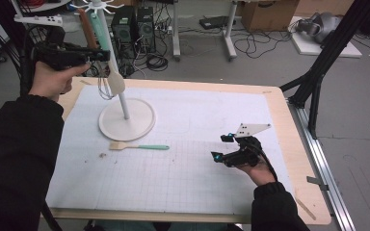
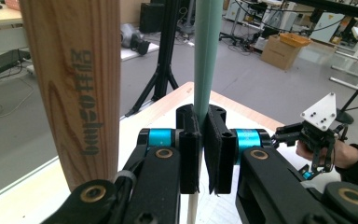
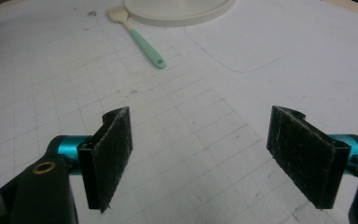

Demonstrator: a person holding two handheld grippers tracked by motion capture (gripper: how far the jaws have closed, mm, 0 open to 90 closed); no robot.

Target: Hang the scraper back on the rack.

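Note:
A white utensil stand (image 1: 126, 126) with a round base and a tall pole stands at the back left of the mat. From its top hooks hang a teal-handled spatula (image 1: 99, 30) with a cream head, a wooden-handled utensil (image 1: 87, 26) and a wire whisk (image 1: 105, 89). My left gripper (image 1: 104, 55) is raised beside the pole, shut on the teal handle (image 2: 207, 56); the wooden handle (image 2: 72, 84) hangs just left of the jaws. My right gripper (image 1: 220, 147) rests low over the mat at the right, open, with nothing between its pads (image 3: 112, 154).
A small teal-handled brush (image 1: 139, 147) lies flat on the gridded white mat (image 1: 183, 173) in front of the stand base (image 3: 179, 11). Beyond the wooden table edge are computer towers, cables and a black tripod (image 1: 318, 72).

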